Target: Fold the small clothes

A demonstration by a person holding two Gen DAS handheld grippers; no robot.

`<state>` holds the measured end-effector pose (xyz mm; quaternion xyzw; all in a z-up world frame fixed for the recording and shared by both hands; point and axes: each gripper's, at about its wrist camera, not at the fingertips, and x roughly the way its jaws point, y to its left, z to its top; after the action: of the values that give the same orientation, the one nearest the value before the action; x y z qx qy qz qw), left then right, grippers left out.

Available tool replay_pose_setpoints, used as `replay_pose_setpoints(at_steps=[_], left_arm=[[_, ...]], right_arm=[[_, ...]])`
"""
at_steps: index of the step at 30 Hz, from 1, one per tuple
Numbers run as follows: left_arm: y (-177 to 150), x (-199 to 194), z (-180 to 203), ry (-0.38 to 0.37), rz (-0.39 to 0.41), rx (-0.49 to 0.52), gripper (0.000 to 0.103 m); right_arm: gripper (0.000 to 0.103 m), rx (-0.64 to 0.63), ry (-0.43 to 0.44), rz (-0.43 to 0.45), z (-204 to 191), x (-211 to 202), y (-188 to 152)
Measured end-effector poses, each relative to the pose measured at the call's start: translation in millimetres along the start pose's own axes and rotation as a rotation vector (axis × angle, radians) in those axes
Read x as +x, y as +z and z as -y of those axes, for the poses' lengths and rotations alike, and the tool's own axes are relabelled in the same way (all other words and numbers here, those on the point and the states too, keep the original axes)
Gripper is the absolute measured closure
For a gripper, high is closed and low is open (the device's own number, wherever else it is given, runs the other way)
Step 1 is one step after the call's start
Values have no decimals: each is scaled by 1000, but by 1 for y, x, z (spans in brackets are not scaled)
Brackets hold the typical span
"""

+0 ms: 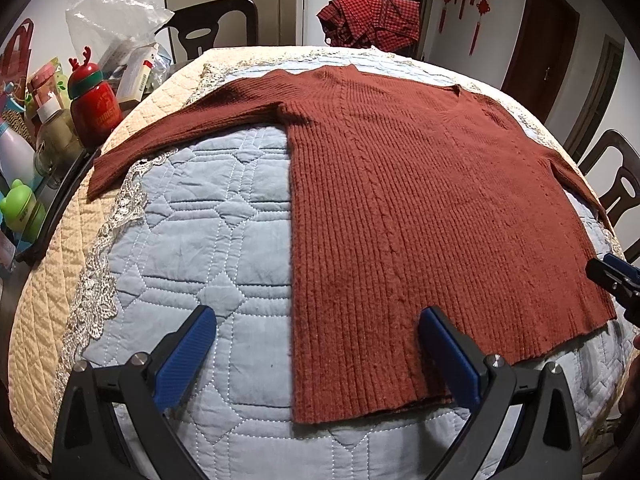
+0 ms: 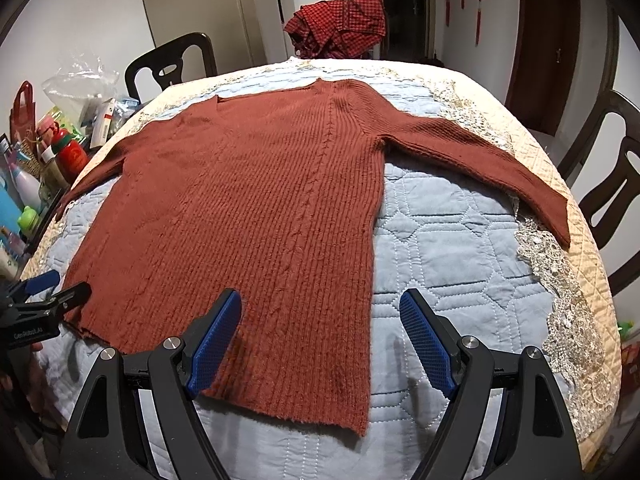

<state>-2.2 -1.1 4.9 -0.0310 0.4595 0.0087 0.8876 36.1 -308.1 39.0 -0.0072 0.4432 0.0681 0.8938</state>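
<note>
From the left wrist view, the sweater [image 1: 400,200] lies flat and spread on the quilt [image 1: 208,248], hem toward the camera, one sleeve stretched out to the left. The left gripper [image 1: 316,344] has its fingers wide apart, straddling the sweater's left side edge near the hem: one finger over bare quilt, the other over the knit. Only this view shows the clutter at the table's left edge up close, with a red bottle [image 1: 94,100] and a plastic bag [image 1: 112,16]. The right gripper [image 1: 616,280] peeks in at the far right, beside the hem corner.

From the right wrist view, the other sleeve runs out to the right over the lace trim [image 2: 560,280]. The right gripper [image 2: 320,332] is likewise spread open, straddling the sweater's right side edge. The left gripper [image 2: 44,292] shows at the far left by the hem. A checked cloth [image 2: 340,24] is draped behind the table.
</note>
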Motion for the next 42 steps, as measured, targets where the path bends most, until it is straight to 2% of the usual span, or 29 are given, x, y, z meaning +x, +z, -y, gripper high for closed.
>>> replay_pose_setpoints(at_steps=[22,29,34,42], left_arm=[[2,1,-4,-1,9,1,0],[12,2,-17,-2,24,-21,0],[28,2,-41,-25,56,-80,0],[47,14,-100,-55,85,-248,15]], right_arm=[[21,-24,30,-17,-12,8,3],[21,-26,34,-16,-14,9,4],[21,-33,39,-15,-18,10,9],[21,-42,49,-8,-23,11,14]])
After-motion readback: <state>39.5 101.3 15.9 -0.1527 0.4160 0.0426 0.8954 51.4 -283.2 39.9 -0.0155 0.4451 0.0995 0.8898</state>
